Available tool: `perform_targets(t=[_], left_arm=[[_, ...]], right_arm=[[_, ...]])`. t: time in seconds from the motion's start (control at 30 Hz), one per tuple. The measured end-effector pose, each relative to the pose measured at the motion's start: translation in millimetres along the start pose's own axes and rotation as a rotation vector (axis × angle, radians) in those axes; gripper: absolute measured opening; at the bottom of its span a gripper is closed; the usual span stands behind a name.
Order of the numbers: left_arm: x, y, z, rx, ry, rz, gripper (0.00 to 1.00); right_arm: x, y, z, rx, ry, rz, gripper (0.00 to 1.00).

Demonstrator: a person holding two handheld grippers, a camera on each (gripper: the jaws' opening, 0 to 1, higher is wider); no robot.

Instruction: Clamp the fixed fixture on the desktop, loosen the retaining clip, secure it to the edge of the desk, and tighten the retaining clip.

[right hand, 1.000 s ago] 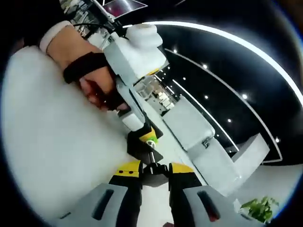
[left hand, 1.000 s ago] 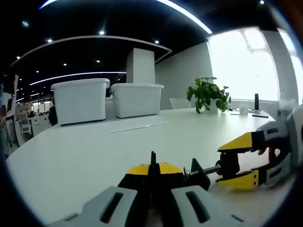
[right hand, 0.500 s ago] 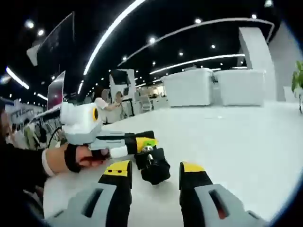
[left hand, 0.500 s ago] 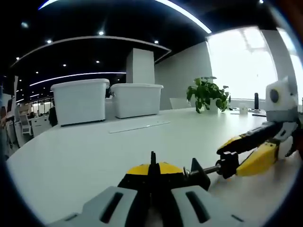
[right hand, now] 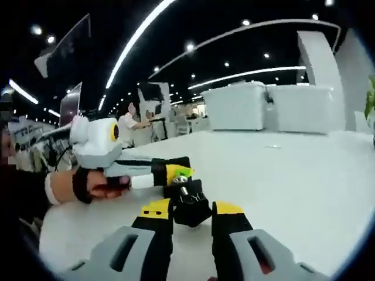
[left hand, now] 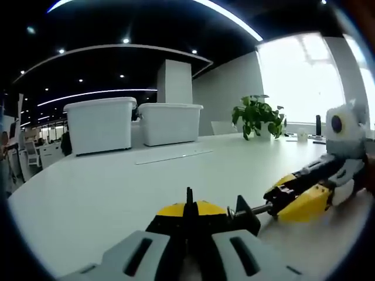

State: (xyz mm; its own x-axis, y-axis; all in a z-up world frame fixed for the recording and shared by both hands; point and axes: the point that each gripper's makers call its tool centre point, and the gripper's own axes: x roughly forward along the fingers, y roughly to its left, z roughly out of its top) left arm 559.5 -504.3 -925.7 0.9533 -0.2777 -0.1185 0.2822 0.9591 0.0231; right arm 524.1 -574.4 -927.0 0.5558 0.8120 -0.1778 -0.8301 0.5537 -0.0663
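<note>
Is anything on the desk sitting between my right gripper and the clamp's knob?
Nothing visible. The black knob sits right at the tips of the right gripper, with only bare white desk around. The left gripper holds the clamp's far side.

- Two white bins (left hand: 132, 123) and a potted plant (left hand: 258, 116) block the desk's (left hand: 117, 181) far edge.
- The desk's middle lies open.

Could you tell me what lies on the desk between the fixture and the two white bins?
In the left gripper view, bare white desk separates the fixture from the bins, apart from a thin pale strip.
</note>
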Motion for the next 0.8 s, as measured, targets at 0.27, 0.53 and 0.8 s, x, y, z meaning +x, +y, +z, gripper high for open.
perform_targets(t=[0.27, 0.53, 0.8], left_arm=[[0.5, 0.4, -0.1, 0.002, 0.000, 0.002, 0.04], [0.1, 0.7, -0.2, 0.004, 0.000, -0.002, 0.04], [-0.6, 1.1, -0.2, 0.002, 0.000, -0.005, 0.04]], right_arm=[[-0.7, 10.7, 2.6, -0.591, -0.014, -0.082, 0.22], [-0.4, 8.4, 4.3, -0.544, -0.003, -0.079, 0.25], [-5.7, -9.0, 19.7, 0.355, -0.036, 0.041, 0.38]])
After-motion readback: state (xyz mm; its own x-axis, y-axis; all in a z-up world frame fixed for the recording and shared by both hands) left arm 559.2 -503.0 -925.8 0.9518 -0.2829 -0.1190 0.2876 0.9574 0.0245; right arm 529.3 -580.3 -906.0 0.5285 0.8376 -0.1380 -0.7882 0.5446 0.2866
